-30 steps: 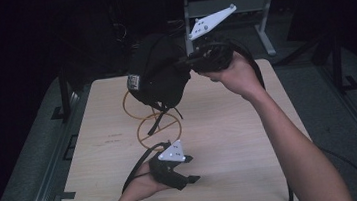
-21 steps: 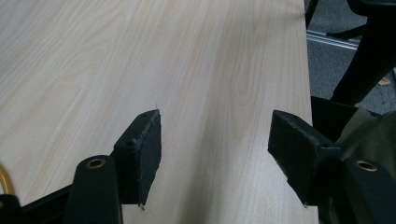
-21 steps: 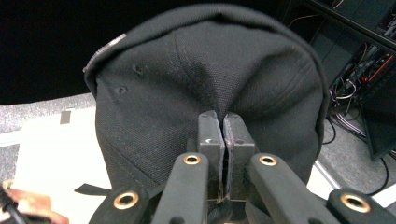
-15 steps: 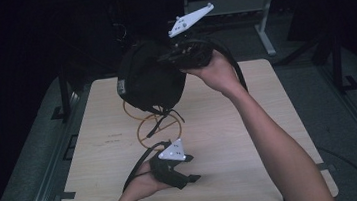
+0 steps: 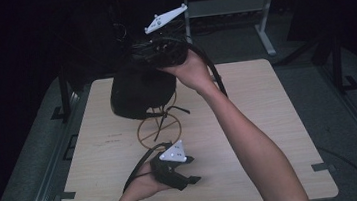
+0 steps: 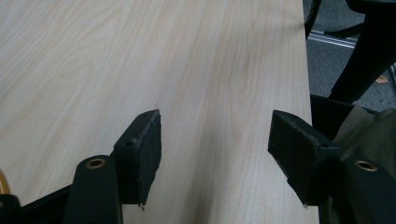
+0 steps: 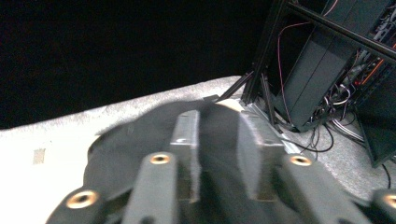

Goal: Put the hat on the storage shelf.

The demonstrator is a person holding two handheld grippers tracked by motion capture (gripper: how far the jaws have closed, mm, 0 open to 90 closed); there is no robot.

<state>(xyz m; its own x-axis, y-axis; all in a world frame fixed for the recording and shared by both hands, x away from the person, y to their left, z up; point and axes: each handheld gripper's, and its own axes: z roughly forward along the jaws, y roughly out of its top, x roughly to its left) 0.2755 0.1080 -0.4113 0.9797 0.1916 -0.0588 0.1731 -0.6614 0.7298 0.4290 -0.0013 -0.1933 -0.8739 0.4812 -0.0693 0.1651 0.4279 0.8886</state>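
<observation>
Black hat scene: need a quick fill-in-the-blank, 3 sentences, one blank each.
1. The right gripper is shut on the black ____.
2. The left gripper rests low over the wooden table with its jaws ____.
3. Under the black hat stands a gold wire ____.

Missing words: hat; open; stand

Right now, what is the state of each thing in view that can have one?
Black hat: lifted, hanging from the right gripper over the stand.
Gold wire stand: upright on the table, bare.
Right gripper: raised, fingers shut on the black hat.
Left gripper: low over the wooden table, fingers open, holding nothing.
</observation>
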